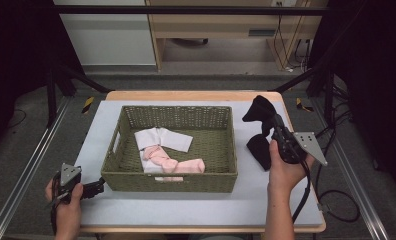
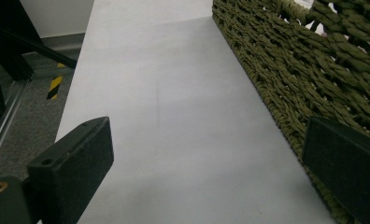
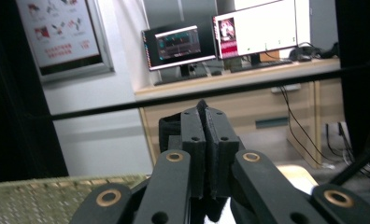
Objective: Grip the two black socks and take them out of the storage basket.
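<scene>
A black sock (image 1: pixel 259 131) hangs above the table's right side, pinched by my right gripper (image 1: pixel 274 128), which is shut on it. In the right gripper view the black cloth (image 3: pixel 202 108) shows squeezed between the closed jaws (image 3: pixel 205 154). A green woven basket (image 1: pixel 126 167) stands mid-table with a white sock (image 1: pixel 165 138) and a pink sock (image 1: pixel 173 162) inside. My left gripper (image 1: pixel 93 188) rests low at the basket's near left corner, open and empty. In the left gripper view its wide-apart pads (image 2: pixel 75 165) flank bare mat beside the basket wall (image 2: pixel 290 74).
A grey mat (image 1: pixel 196 205) covers the wooden table (image 1: pixel 186 95). Black frame bars (image 1: pixel 186 10) cross overhead, and rails (image 1: pixel 26 175) run along both sides. Desks with monitors (image 3: pixel 220 39) stand behind the table.
</scene>
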Demonstrator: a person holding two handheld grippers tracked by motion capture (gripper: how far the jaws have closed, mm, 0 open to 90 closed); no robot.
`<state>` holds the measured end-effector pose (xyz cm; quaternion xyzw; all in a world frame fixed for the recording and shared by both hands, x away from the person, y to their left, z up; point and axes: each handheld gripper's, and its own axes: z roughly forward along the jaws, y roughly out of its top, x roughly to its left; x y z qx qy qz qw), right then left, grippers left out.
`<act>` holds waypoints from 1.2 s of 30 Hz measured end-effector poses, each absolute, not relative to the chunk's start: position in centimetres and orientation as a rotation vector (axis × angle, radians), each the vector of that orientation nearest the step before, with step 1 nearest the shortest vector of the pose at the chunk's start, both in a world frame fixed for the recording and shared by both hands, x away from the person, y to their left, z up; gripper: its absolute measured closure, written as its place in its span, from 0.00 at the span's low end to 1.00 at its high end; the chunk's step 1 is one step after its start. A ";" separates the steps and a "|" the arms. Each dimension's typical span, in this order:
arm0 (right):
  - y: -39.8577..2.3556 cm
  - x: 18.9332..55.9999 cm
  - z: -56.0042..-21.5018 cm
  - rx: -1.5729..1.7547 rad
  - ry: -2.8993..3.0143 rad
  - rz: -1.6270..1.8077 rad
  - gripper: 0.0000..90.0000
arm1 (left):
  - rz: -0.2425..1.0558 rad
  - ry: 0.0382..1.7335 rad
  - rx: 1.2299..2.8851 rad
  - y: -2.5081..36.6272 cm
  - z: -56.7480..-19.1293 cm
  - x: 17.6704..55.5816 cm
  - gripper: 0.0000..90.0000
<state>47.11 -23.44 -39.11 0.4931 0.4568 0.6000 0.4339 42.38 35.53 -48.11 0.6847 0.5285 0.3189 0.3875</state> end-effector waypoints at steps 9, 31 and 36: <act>-24.3 47.1 -43.9 1.339 1.177 1.444 0.97 | 0.812 1.343 1.743 35.5 -48.1 42.4 0.03; -27.5 45.4 -44.2 1.350 1.249 1.416 0.43 | 0.820 1.347 1.743 35.5 -48.1 42.4 0.03; -27.9 44.5 -43.3 1.369 1.272 1.462 0.27 | 0.821 1.343 1.748 35.4 -48.1 42.4 0.03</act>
